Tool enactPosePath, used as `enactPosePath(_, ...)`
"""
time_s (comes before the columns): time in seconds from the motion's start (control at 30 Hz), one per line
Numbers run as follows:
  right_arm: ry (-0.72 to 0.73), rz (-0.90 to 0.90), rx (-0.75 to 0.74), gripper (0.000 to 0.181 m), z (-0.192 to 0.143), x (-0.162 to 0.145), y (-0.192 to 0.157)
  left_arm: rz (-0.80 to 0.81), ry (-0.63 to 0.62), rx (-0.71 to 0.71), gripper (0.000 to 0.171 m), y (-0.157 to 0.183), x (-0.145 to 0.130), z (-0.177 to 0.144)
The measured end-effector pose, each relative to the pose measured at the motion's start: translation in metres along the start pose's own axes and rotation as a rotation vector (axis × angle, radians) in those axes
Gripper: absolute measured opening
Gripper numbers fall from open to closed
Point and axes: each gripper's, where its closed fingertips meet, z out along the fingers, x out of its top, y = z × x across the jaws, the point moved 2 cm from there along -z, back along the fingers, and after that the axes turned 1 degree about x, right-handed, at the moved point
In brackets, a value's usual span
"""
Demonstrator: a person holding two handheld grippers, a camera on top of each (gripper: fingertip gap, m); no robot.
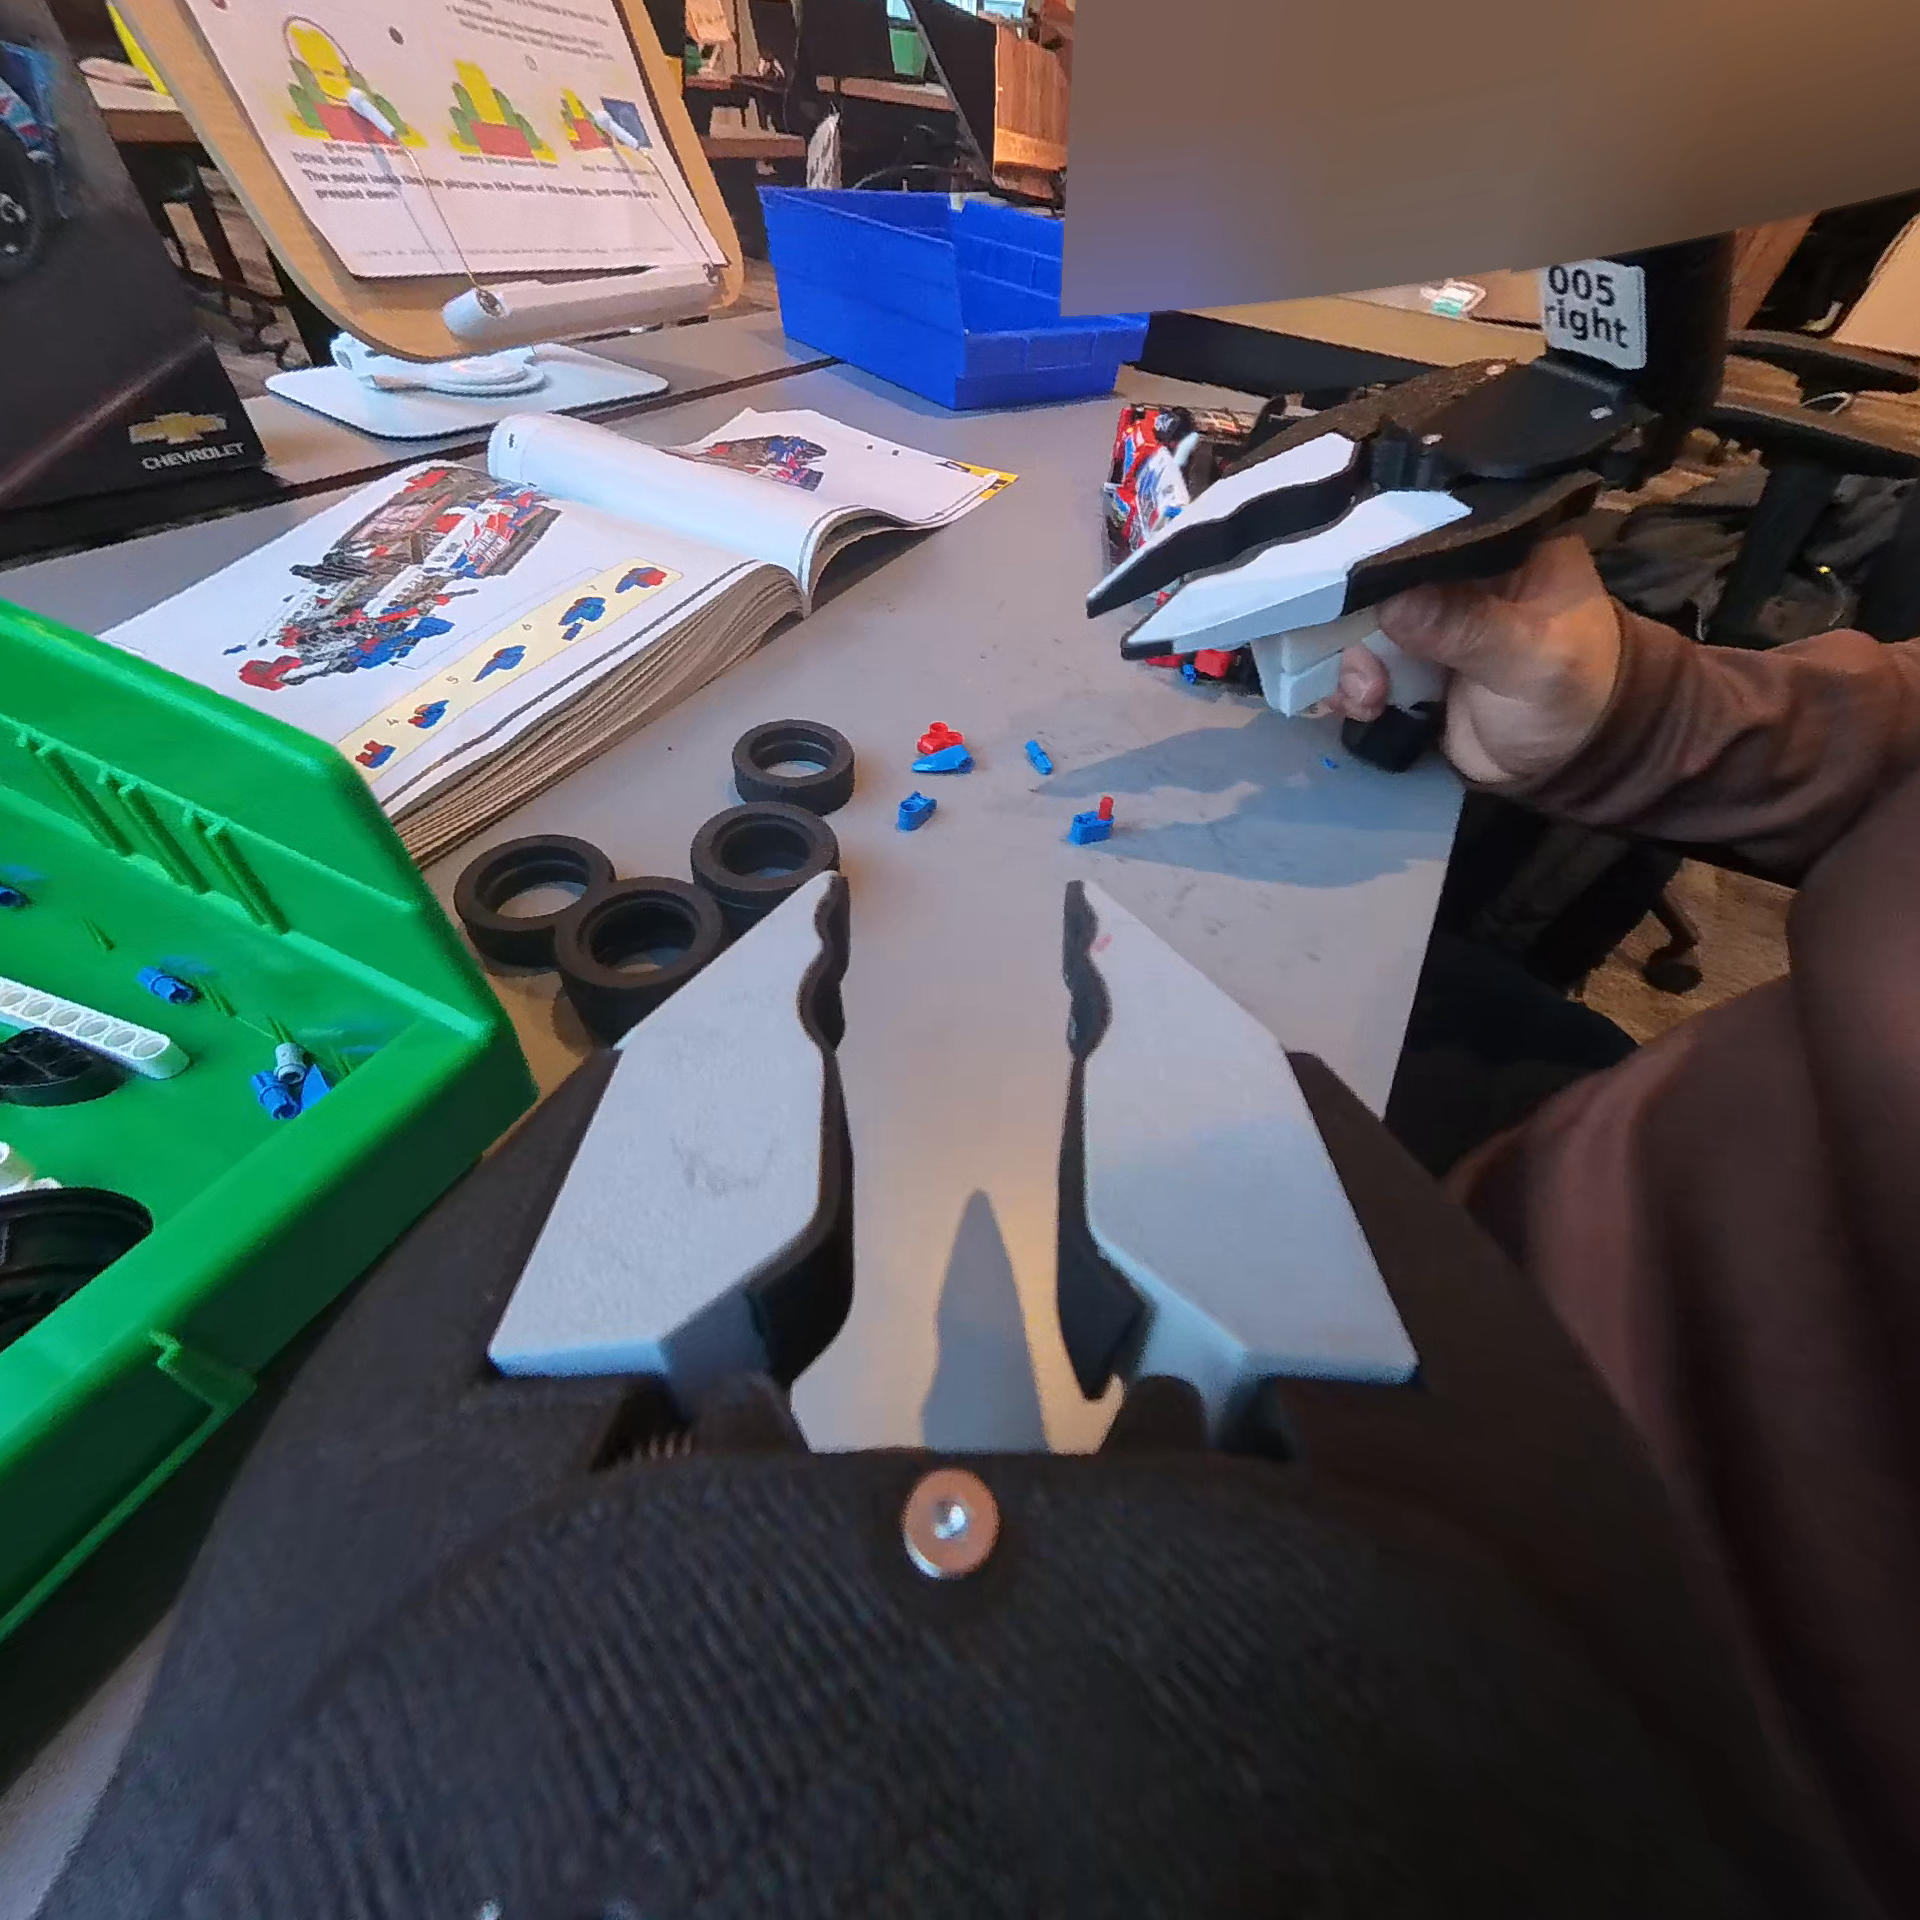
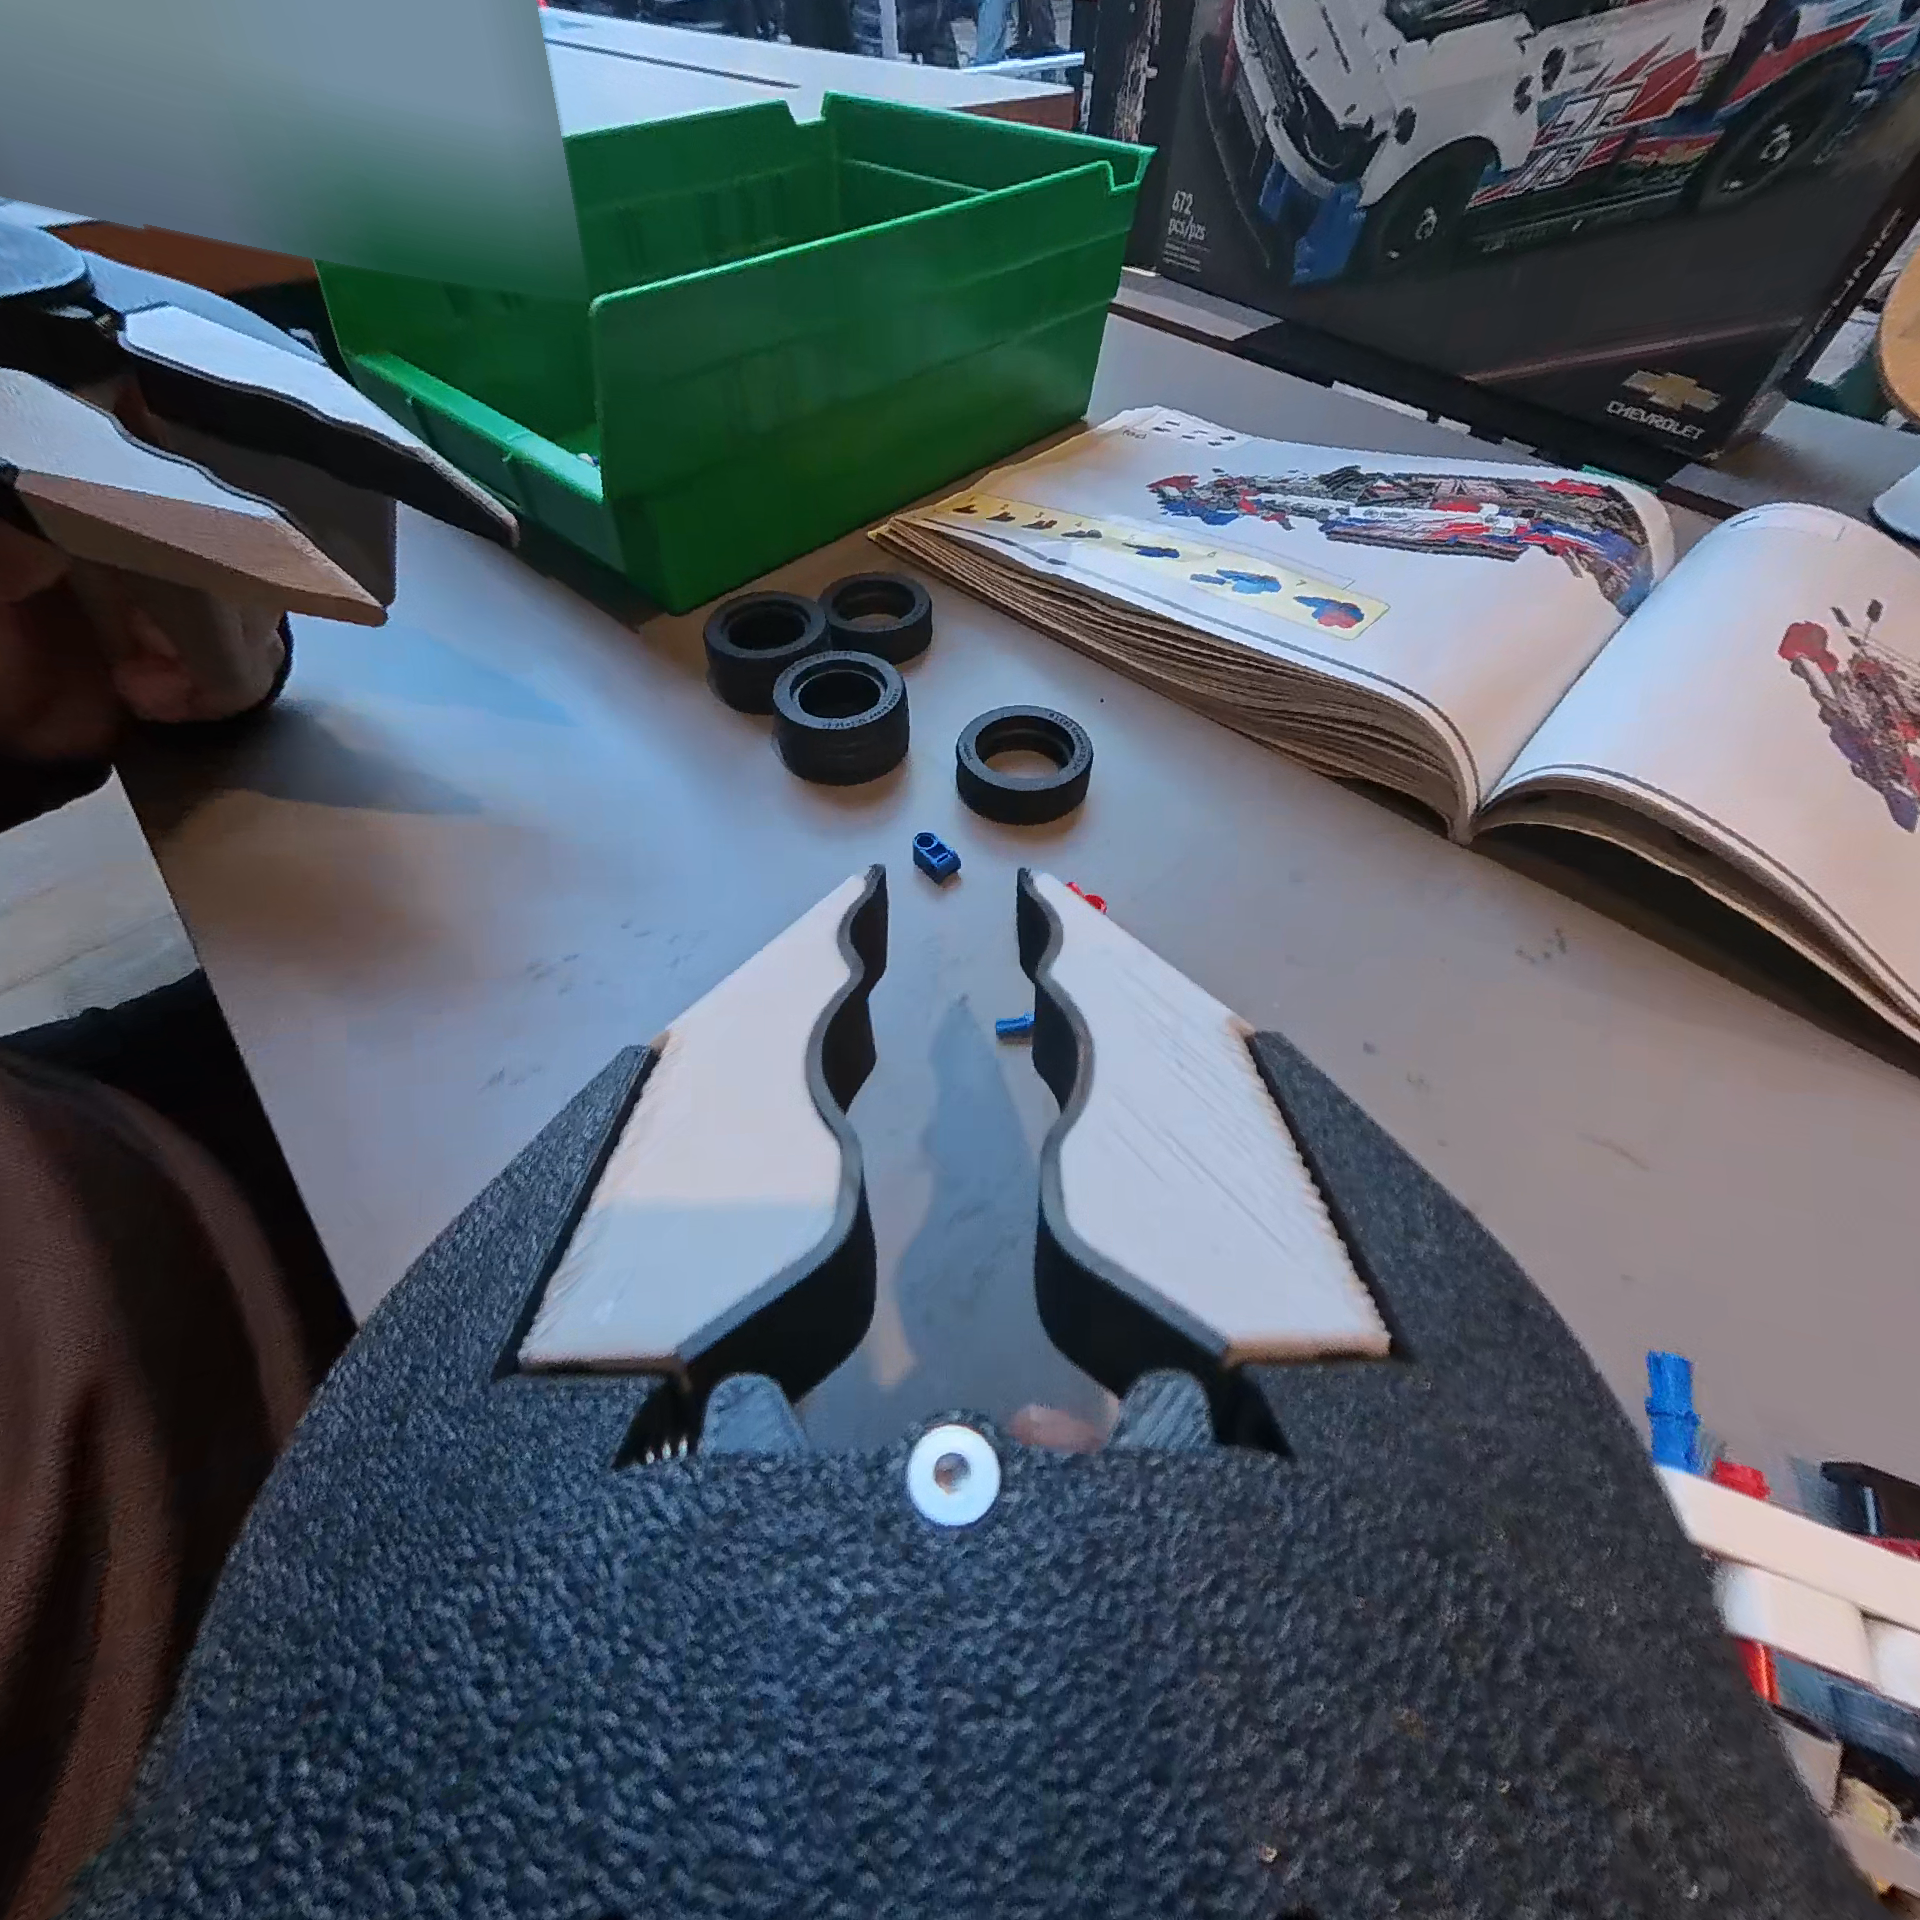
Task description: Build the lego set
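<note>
Both empty, jaws apart: left hand-held gripper (image 1: 951,899) and right hand-held gripper (image 2: 951,883) hover over the grey bench (image 2: 468,883). Four black rubber tyres (image 2: 840,715) sit beside the green plastic bin (image 2: 831,343). Small blue and red lego pieces (image 1: 940,750) lie scattered near the open instruction booklet (image 1: 468,623).

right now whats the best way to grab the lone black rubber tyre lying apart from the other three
The lone black rubber tyre lies flat, hole up, with bare grey table around it. Come from above with the open right gripper and pinch across its outer tread, or grip one wall through the hole.
</note>
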Motion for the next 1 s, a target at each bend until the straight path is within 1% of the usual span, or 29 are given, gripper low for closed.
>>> enactPosePath(0.23,0.020,-0.017,-0.015,0.024,0.000,0.003,0.002,-0.029,0.051,0.036,0.040,-0.007,0.006,-0.004)
enactPosePath(0.3,0.018,-0.018,-0.018,0.024,0.001,0.003,0.002,-0.023,0.085,0.105,0.039,-0.017,0.010,-0.011)
enactPosePath(0.33,0.017,-0.016,-0.018,0.024,0.001,0.003,0.002,-0.012,0.078,0.142,0.037,-0.025,0.010,-0.016)
enactPosePath(0.4,0.017,-0.012,-0.018,0.024,0.001,0.003,0.002,0.022,0.018,0.237,0.034,-0.048,0.018,-0.034)
enactPosePath(0.43,0.019,-0.011,-0.017,0.024,0.000,0.003,0.002,0.052,-0.024,0.291,0.033,-0.064,0.026,-0.046)
enactPosePath(0.47,0.020,-0.010,-0.016,0.024,0.000,0.003,0.002,0.079,-0.092,0.364,0.029,-0.085,0.033,-0.062)
enactPosePath(0.53,0.022,-0.007,-0.011,0.024,0.000,0.003,0.002,0.130,-0.230,0.517,0.017,-0.130,0.054,-0.096)
enactPosePath(0.6,0.028,-0.003,-0.005,0.024,0.000,0.004,0.002,0.132,-0.424,0.521,0.020,-0.165,0.064,-0.115)
enactPosePath(0.67,0.032,0.006,0.002,0.023,-0.001,0.004,0.002,0.119,-0.615,0.514,0.019,-0.201,0.061,-0.115)
enactPosePath(0.73,0.035,0.021,0.012,0.023,0.000,0.005,0.003,0.138,-0.753,0.498,0.012,-0.234,0.050,-0.101)
enactPosePath(0.8,0.040,0.038,0.019,0.023,-0.001,0.006,0.004,0.127,-0.945,0.462,0.005,-0.260,0.021,-0.086)
enactPosePath(0.87,0.057,0.046,0.026,0.023,-0.003,0.007,0.004,0.060,-1.132,0.394,0.000,-0.273,-0.013,-0.080)
enactPosePath(0.9,0.068,0.047,0.027,0.023,-0.005,0.008,0.004,0.009,-1.183,0.357,0.000,-0.274,-0.025,-0.077)
enactPosePath(0.93,0.076,0.046,0.027,0.023,-0.006,0.009,0.004,-0.034,-1.210,0.345,0.000,-0.275,-0.031,-0.075)
enactPosePath(1.0,0.082,0.046,0.028,0.023,-0.008,0.009,0.003,-0.048,-1.265,0.327,0.003,-0.276,-0.033,-0.073)
